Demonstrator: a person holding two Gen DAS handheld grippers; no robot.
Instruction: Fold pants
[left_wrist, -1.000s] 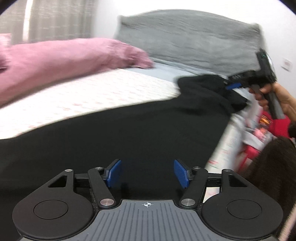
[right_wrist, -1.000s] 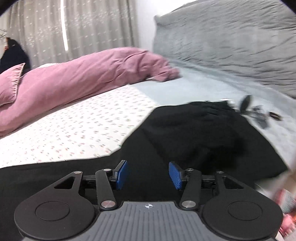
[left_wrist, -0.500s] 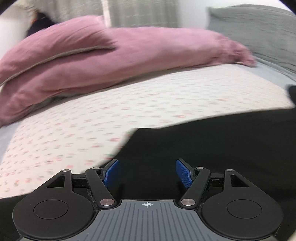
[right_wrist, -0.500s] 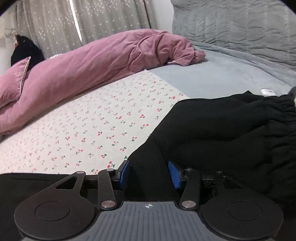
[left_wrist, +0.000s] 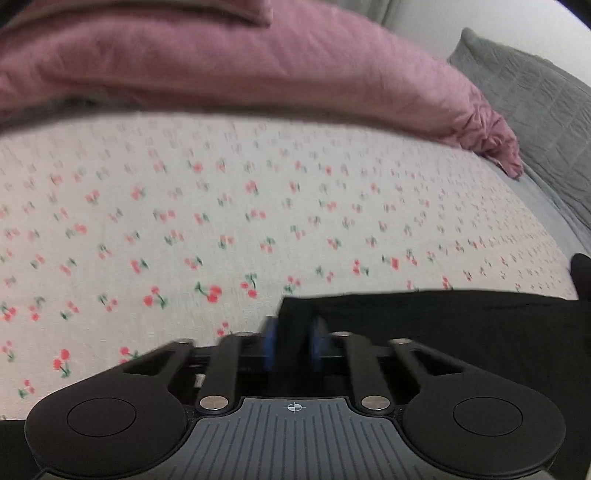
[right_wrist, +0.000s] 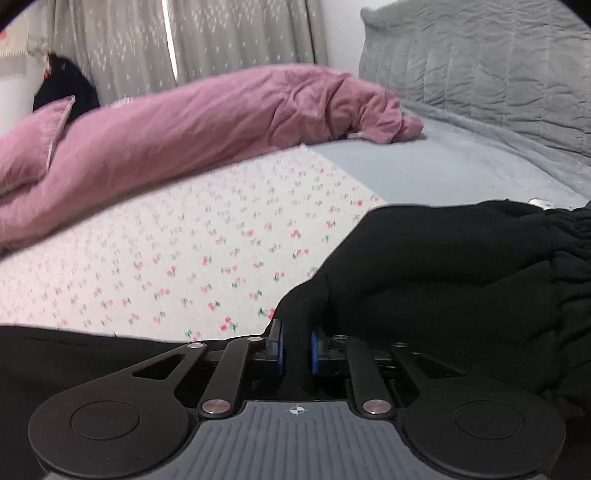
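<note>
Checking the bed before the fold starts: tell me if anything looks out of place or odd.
Nothing looks damaged or spilled. The black pants are bunched near the gathered waistband rather than lying flat, and the pink duvet lies rumpled across the bed's far side. Both grippers pinch pants fabric.

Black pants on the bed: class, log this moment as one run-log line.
stage: grasp | left gripper: shut on black pants corner | right gripper: shut on pants edge | surface: cherry-print sheet
</note>
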